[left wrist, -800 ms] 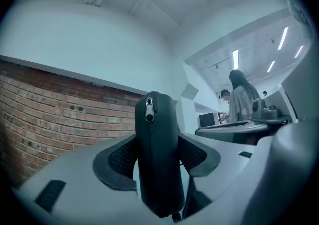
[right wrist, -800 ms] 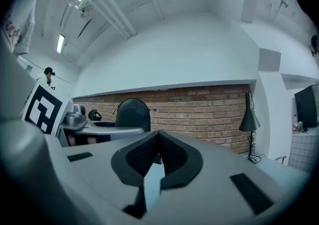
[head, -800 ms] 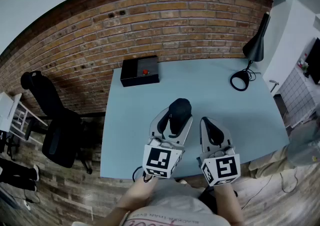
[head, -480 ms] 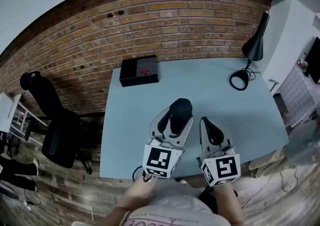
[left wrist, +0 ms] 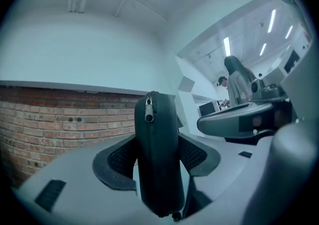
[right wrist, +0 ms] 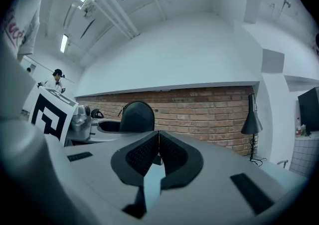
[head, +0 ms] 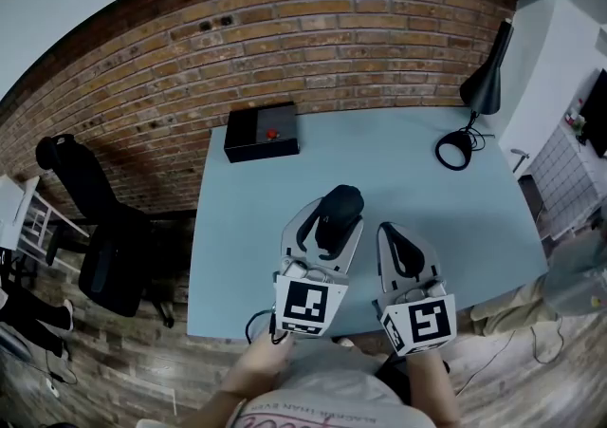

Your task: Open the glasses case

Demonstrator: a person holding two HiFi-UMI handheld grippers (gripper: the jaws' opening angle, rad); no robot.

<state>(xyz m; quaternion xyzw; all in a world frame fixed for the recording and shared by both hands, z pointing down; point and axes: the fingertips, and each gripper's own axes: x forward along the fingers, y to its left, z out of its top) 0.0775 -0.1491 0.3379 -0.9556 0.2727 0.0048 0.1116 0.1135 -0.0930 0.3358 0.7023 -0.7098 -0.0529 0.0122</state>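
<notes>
left gripper (head: 332,225) level, clamps glasses case (left wrist: 157,159) | right gripper (right wrist: 158,139) level, jaws together

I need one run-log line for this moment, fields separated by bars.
left gripper: shut on glasses case | glasses case: closed, zip pull on top | right gripper: jaws together, empty

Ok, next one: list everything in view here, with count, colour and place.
glasses case: one, black, closed, clamped in the jaws of the left gripper
table: one, pale blue, below both grippers
box: one, black with red button, table's far left edge
desk lamp: one, black, table's far right corner
office chair: one, black, floor left of table
brick wall: one, red-brown, behind table
left gripper: one, grey-white, shut on the glasses case
right gripper: one, grey-white, shut and empty, right of the left gripper
</notes>
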